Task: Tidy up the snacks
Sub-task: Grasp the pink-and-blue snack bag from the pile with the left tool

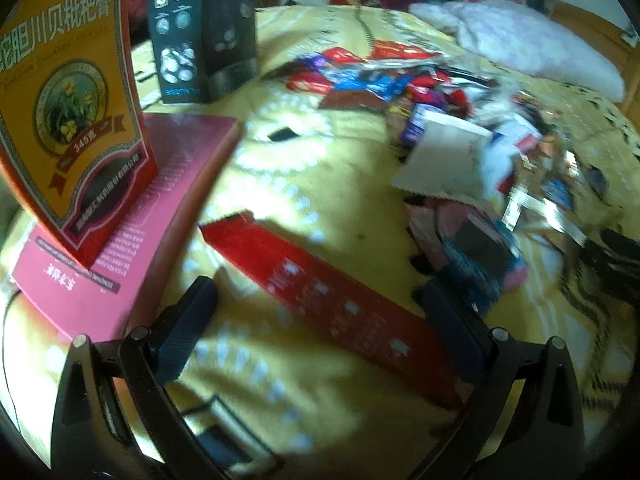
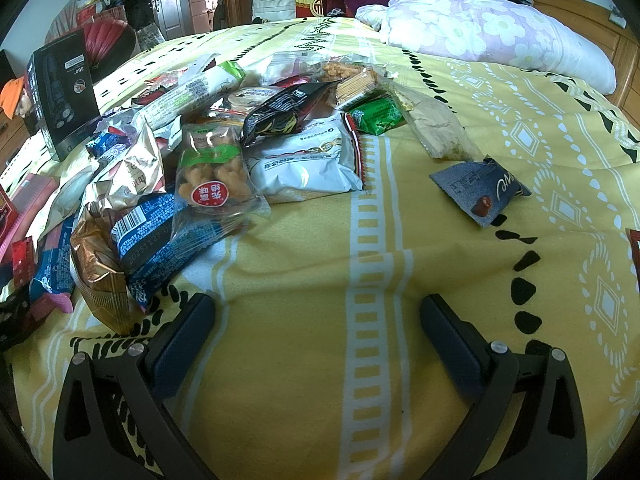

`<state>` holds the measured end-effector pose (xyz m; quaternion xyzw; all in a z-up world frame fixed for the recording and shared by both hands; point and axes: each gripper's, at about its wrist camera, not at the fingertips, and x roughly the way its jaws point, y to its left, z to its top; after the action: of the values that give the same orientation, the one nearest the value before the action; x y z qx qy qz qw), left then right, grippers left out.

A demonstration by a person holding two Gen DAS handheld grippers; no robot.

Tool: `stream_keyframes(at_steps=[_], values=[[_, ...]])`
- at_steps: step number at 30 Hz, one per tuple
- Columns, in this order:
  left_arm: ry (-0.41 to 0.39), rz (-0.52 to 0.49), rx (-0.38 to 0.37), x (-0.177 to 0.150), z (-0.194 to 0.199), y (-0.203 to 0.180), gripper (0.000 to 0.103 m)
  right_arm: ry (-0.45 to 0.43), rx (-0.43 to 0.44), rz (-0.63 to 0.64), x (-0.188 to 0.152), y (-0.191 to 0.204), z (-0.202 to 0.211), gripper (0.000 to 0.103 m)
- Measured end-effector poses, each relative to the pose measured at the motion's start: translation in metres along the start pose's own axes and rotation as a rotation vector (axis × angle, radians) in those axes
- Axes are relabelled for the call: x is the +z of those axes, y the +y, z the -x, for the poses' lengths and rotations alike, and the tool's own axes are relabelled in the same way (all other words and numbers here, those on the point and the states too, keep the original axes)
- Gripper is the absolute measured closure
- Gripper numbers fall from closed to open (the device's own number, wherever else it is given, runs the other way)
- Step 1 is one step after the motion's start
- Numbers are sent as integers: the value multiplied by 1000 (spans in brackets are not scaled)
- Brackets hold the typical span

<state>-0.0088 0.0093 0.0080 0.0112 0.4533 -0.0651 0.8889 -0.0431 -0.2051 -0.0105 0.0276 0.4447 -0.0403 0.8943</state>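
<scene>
1. On the yellow bedspread [image 2: 304, 264], at twelve o'clock of the right gripper [image 2: 318, 322]: heap of snack packets [image 2: 216, 148], mostly unsorted; jaws apart, empty.
2. At ten o'clock of the left gripper [image 1: 316, 308]: pink box [image 1: 132, 236] carrying an upright yellow box [image 1: 68, 108].
3. Between the left jaws, wide apart: long red box [image 1: 332, 300], slanting, not yet clamped.
4. Likely step: picking up that red box.
5. Next: closing squarely across its narrow width, then placing beside the stacked boxes.
</scene>
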Motion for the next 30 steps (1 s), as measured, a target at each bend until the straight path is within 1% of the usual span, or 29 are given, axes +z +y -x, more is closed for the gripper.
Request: stream_keyframes(at_steps=[1, 2, 3, 4, 5, 7, 8, 10, 12, 14, 17, 19, 20, 21, 22, 23, 25, 30], values=[[11, -4, -30, -2, 4, 2, 3, 0, 0, 0, 0, 0, 0, 0], [11, -5, -54, -5, 10, 4, 10, 0, 0, 0, 0, 0, 0, 0], [15, 1, -88, -6, 17, 6, 13, 0, 0, 0, 0, 0, 0, 0], [27, 32, -145, -6, 24, 11, 19, 0, 0, 0, 0, 0, 0, 0], [33, 70, -193, -6, 31, 16, 23, 0, 0, 0, 0, 0, 0, 0], [24, 155, -277, -4, 43, 25, 23, 0, 0, 0, 0, 0, 0, 0], [10, 166, -294, -2, 48, 23, 23, 0, 0, 0, 0, 0, 0, 0], [0, 117, -298, 5, 51, 9, 23, 0, 0, 0, 0, 0, 0, 0], [32, 82, -311, 13, 45, -9, 23, 0, 0, 0, 0, 0, 0, 0], [48, 80, -320, 23, 33, -25, 23, 0, 0, 0, 0, 0, 0, 0], [85, 97, -283, 32, 12, -40, 23, 0, 0, 0, 0, 0, 0, 0], [118, 109, -267, 33, 2, -42, 23, 0, 0, 0, 0, 0, 0, 0], [125, 102, -251, 33, -2, -44, 25, 0, 0, 0, 0, 0, 0, 0], [125, 82, -226, 34, -6, -48, 30, 0, 0, 0, 0, 0, 0, 0], [133, 71, -230, 34, -10, -50, 50, 0, 0, 0, 0, 0, 0, 0], [142, 71, -235, 34, -11, -48, 55, 0, 0, 0, 0, 0, 0, 0], [147, 77, -259, 32, -3, -41, 57, 0, 0, 0, 0, 0, 0, 0], [83, -15, -305, 23, 46, -28, 58, 0, 0, 0, 0, 0, 0, 0]])
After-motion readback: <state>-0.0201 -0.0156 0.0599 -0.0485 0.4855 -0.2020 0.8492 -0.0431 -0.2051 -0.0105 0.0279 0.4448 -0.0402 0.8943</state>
